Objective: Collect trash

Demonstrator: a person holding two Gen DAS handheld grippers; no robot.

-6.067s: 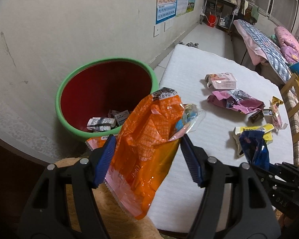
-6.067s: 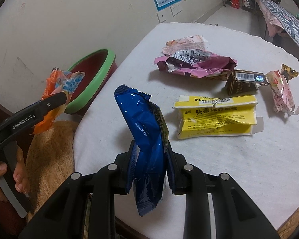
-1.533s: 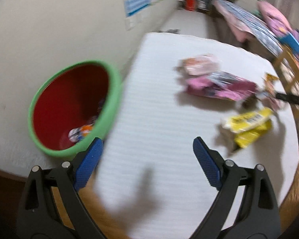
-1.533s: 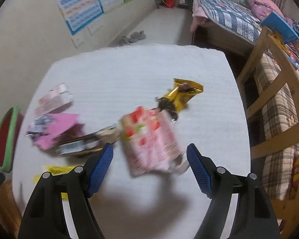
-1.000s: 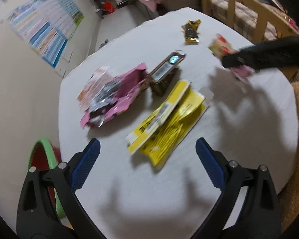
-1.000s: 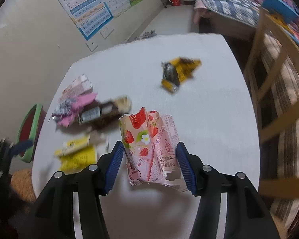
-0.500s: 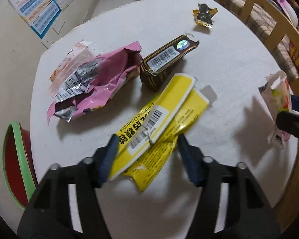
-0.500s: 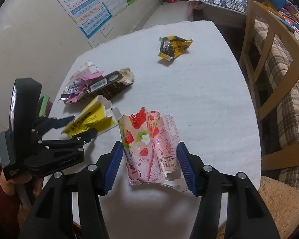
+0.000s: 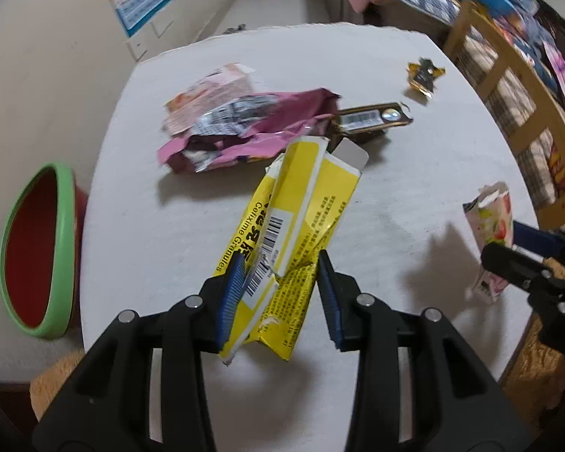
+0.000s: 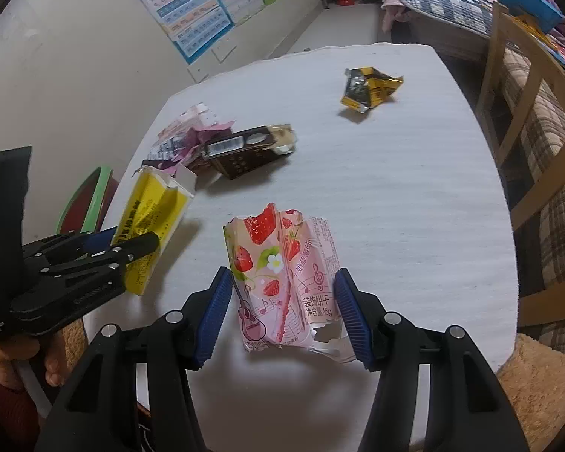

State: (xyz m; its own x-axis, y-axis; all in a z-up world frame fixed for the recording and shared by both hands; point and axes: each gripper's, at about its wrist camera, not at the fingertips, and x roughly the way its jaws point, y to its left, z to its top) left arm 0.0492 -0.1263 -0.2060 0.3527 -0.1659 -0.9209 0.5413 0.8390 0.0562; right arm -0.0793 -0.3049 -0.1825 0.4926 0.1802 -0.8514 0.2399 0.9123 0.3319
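Both grippers are loaded: left gripper (image 9: 278, 293) closing on the yellow box (image 9: 290, 237) between its fingers, right gripper (image 10: 282, 312) holding the strawberry wrapper (image 10: 282, 275); squeeze firmly before lifting.

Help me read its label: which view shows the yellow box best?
The left wrist view: the yellow box fills the centre between the closing left tool, barcode and print facing the camera. The right wrist view shows it off to the side, edge-on, partly behind that tool.
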